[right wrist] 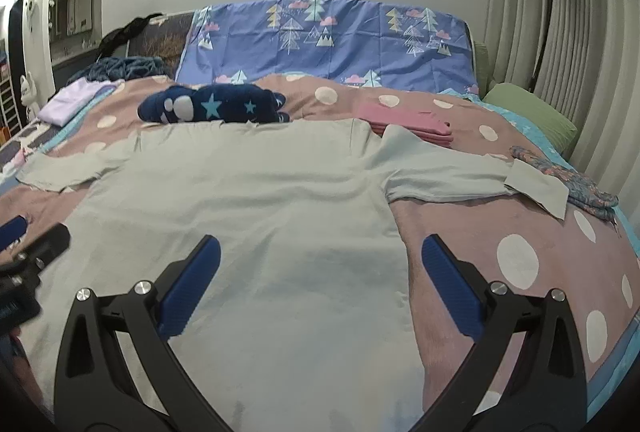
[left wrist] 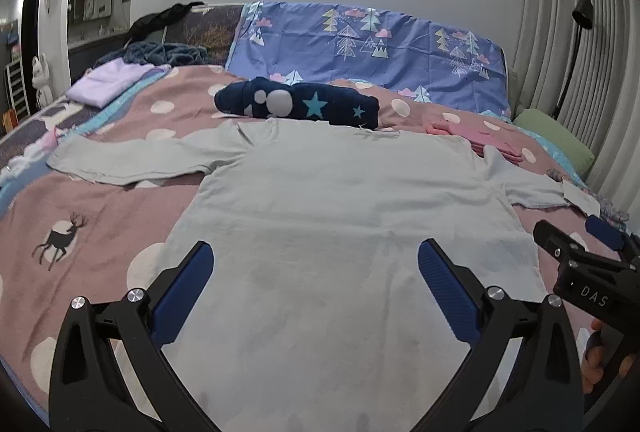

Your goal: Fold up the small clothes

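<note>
While both tongs hang over the bed, the stock on it reads as follows.

Item: pale grey shirt (left wrist: 340, 200), long-sleeved, spread flat on the pink dotted blanket (left wrist: 100, 240), hem nearest the cameras, neck toward the headboard, both sleeves stretched out sideways. Right sleeve cuff turned back, lying just beside a patterned cloth (right wrist: 576, 180) at the bed's edge.

Item: dark blue garment with stars (left wrist: 300, 104), bundled, touching the shirt's neck edge.

Item: folded lilac cloth (left wrist: 108, 82), far left corner, well apart from the shirt.

Item: folded pink cloth (right wrist: 408, 124), just beyond the right shoulder of the shirt.

Item: blue sheet with trees (left wrist: 360, 44), draped across the head of the bed. Green pillow (right wrist: 532, 112) at the right edge.

Left tongs (left wrist: 316, 264): jaws wide apart, holding nothing, above the lower part of the shirt.

Right tongs (right wrist: 320, 260): jaws wide apart, holding nothing, above the shirt's right side edge, one finger over the shirt and one over the blanket.
</note>
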